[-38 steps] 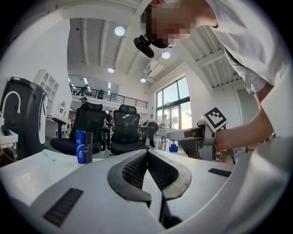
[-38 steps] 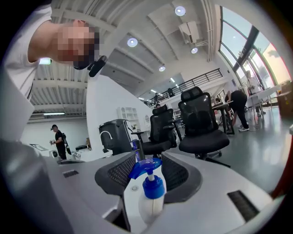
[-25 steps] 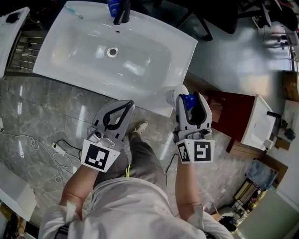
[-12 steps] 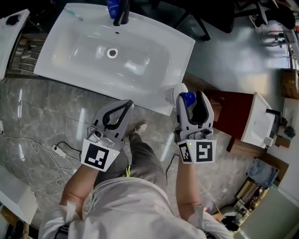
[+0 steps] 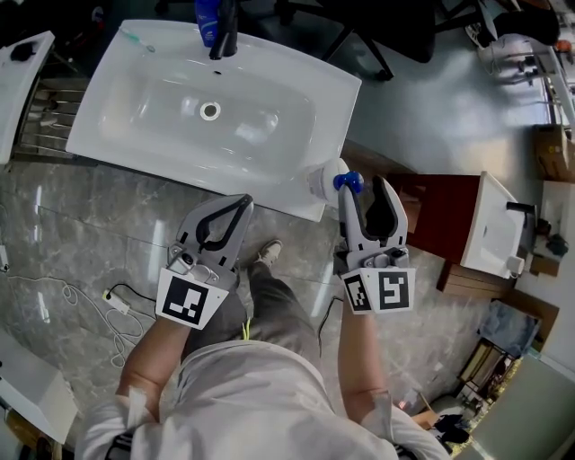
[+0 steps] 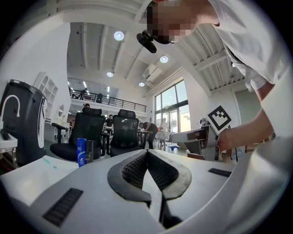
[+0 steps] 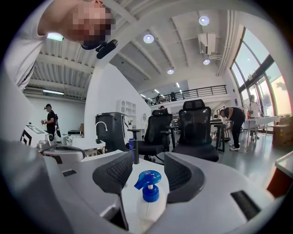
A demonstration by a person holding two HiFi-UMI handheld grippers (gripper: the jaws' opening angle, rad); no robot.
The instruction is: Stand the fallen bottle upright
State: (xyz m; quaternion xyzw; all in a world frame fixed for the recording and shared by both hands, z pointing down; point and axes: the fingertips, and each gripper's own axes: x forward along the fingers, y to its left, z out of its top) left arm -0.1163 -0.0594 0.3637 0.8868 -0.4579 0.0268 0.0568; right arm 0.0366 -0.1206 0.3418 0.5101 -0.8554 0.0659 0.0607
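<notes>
A white bottle [image 5: 323, 182] with a blue pump top [image 5: 348, 182] stands upright on the near right corner of the white sink basin [image 5: 135, 135]. My right gripper [image 5: 364, 186] is open just behind it. In the right gripper view the bottle [image 7: 149, 208] stands low between the two jaws with a gap on either side, and the pads do not press on it. My left gripper [image 5: 241, 205] is shut and holds nothing, hovering off the basin's front edge; its pads [image 6: 137, 167] meet at the tip.
A black tap [image 5: 225, 31] and a blue bottle [image 5: 207, 16] stand at the basin's far rim, with a toothbrush [image 5: 137, 38] to their left. A red-brown cabinet [image 5: 440, 225] and a second white basin [image 5: 490, 225] lie to the right. Cables [image 5: 108, 301] trail on the floor.
The right gripper's jaws have spread and lifted slightly, so the blue pump top now shows at their tips rather than deep between them. The left gripper has kept still.
</notes>
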